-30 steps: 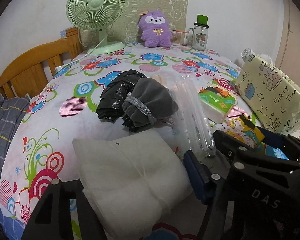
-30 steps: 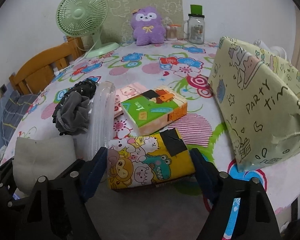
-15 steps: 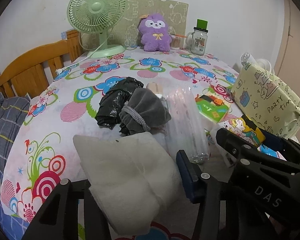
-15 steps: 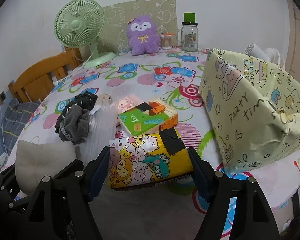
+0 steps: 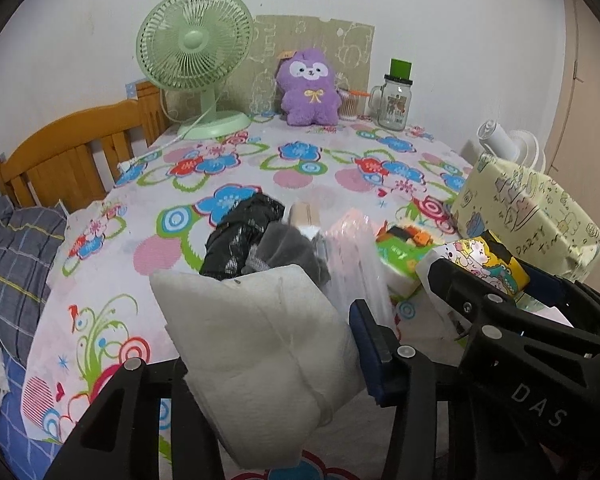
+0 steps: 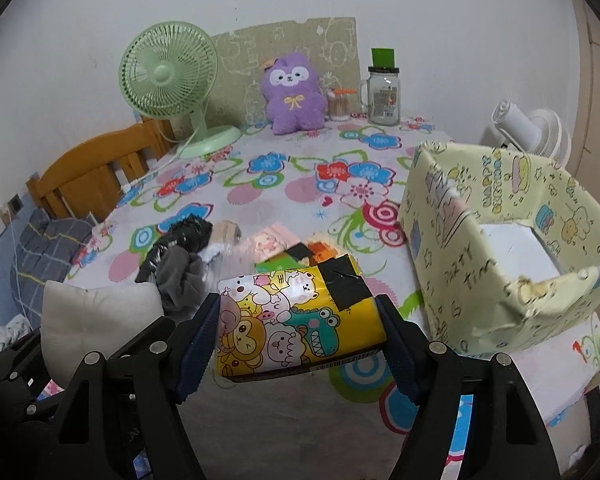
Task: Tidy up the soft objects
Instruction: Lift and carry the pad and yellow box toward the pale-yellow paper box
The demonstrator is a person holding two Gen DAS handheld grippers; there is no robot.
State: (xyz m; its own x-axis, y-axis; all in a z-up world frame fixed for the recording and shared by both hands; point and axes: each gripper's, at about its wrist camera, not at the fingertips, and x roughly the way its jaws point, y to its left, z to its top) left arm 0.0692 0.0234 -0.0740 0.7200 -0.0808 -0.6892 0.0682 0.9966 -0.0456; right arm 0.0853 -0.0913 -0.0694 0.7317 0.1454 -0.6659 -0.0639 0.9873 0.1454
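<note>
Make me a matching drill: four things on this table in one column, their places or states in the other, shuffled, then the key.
1. white pad
2. yellow cartoon pack
3. purple plush
4. party box

A. by the back wall
B. open-topped, at right
C. in the right gripper
D. in the left gripper

Pairs: 1-D, 2-C, 3-A, 4-B

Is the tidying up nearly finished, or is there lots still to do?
Only just started. Nothing shows inside the yellow party box yet. In hand: the left gripper is closing on the white pad, and the right gripper holds the cartoon tissue pack. Left on the table: the grey cloth, black bag and green tissue pack.
</note>
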